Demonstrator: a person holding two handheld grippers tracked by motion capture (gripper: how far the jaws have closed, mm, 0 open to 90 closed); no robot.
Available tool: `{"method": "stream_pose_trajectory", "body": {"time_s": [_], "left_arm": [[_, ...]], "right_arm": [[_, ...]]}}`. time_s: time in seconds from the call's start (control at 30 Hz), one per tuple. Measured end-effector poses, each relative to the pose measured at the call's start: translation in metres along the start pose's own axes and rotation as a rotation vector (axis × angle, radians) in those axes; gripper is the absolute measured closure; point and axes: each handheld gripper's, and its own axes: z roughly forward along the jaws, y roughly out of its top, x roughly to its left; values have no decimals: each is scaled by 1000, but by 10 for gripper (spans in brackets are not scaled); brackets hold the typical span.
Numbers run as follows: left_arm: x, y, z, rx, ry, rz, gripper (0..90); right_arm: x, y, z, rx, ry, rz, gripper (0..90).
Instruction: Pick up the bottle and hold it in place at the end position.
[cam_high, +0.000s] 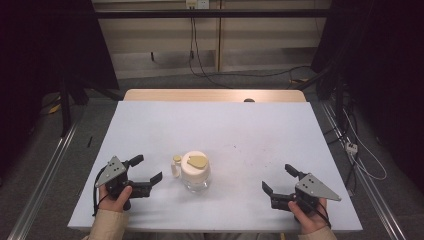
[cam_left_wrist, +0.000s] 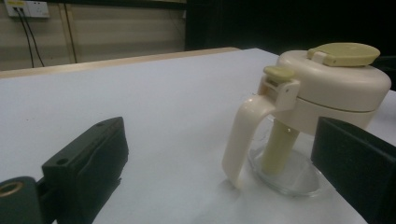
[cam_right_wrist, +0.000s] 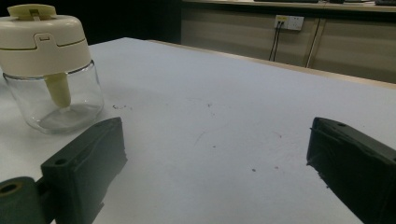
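Tabletop (cam_high: 250, 135) white, wide and mostly bare, wooden strip along the far edge, near edge just behind both hands; broad free surface to the far side and between jar and right side. Floor with metal rails either side, cables trailing at the back and right, dark curtains beyond. Faint dark specks on the sheet right of centre, nothing raised enough to block a path.

Glass jar (cam_high: 195, 172) standing upright near the front, left of centre, cream lid on top with an olive flap, cream handle (cam_high: 175, 166) jutting from its left side, a pale stem hanging inside the clear body.

Left gripper (cam_high: 145, 172) resting low on the tabletop just left of the jar, fingers (cam_left_wrist: 84, 163) spread wide and holding nothing, aimed at the handle; handle near, not touched. Right gripper (cam_high: 280, 179) well apart from the jar on its right, fingers (cam_right_wrist: 81, 163) spread wide, bare surface between them, jar up and to the left in its own view.
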Motion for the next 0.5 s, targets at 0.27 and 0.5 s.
{"method": "stream_pose_trajectory", "body": {"time_s": [0.27, 0.5], "left_arm": [[-7, 2, 1, -6, -20, 14, 35], [-16, 4, 5, -4, -35, 11, 36]], "right_arm": [[1, 1, 0, 0, 2, -10, 39], [1, 1, 1, 3, 3, -7, 41]]}}
